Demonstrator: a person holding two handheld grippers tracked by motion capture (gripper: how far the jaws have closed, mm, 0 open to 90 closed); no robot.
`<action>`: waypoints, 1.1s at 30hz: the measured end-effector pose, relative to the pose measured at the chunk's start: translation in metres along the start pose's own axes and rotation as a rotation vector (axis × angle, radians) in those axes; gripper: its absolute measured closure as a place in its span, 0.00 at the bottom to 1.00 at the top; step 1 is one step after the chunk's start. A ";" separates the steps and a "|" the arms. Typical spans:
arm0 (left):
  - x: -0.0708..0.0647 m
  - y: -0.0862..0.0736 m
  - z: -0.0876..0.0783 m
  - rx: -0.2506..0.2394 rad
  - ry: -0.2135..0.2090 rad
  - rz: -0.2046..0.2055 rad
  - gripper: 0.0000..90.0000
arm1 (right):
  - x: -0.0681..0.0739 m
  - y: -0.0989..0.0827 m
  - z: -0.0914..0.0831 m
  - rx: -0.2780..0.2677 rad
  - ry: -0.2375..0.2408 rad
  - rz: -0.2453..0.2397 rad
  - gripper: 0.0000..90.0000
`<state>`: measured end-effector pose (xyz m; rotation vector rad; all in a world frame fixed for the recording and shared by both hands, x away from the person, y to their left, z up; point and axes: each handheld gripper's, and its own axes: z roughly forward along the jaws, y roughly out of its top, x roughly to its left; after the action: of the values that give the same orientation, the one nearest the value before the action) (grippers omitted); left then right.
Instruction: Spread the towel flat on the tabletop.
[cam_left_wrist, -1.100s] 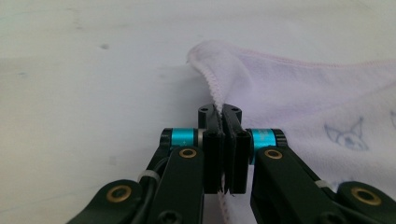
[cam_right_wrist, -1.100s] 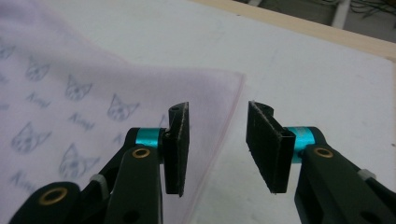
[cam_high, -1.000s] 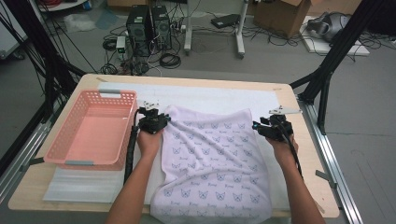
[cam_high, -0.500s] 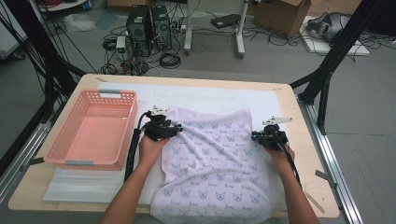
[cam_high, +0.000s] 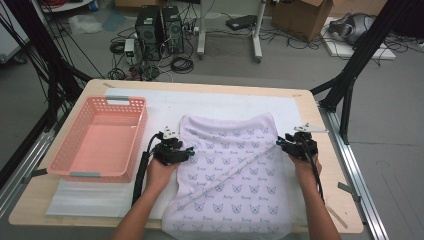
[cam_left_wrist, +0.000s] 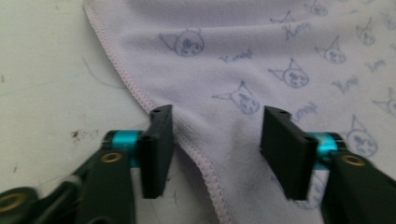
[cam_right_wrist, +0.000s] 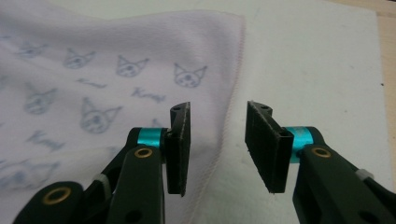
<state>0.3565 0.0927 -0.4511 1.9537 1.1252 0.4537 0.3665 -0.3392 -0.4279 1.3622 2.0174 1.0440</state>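
At this moment we held both grippers over a lilac towel (cam_high: 235, 170) printed with cat faces, spread on the white mat (cam_high: 225, 102) of the bench (cam_high: 320, 130), to the right of the pink basket (cam_high: 100, 137). The left gripper (cam_left_wrist: 217, 140) had just been closing its fingers, yet they stood spread astride the towel's stitched left hem, cloth between them but not pinched. The right gripper (cam_right_wrist: 218, 140) had just been opening its fingers; they straddled the right hem (cam_right_wrist: 231, 116), likewise spread and pressing on nothing. A raised crease (cam_high: 235, 167) ran diagonally across the cloth in the high view. From here we judged the main risk to be an uneven grasp: one side closing on the hem while the other missed it would drag the towel askew or deepen the crease. Whether the lower pads already touched the fabric we could not quite tell.
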 end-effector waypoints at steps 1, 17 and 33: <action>0.002 0.001 0.001 0.002 -0.020 -0.025 0.93 | 0.001 -0.001 -0.004 -0.002 0.016 -0.002 0.64; 0.026 0.006 -0.007 -0.081 0.046 -0.193 0.59 | 0.025 -0.045 -0.038 0.072 0.153 -0.080 0.64; 0.000 -0.045 -0.061 -0.043 -0.085 -0.140 0.55 | 0.029 -0.061 -0.050 0.036 0.073 -0.003 0.76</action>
<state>0.2922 0.1336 -0.4500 1.8262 1.1788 0.3145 0.2845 -0.3412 -0.4474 1.3566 2.0998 1.0752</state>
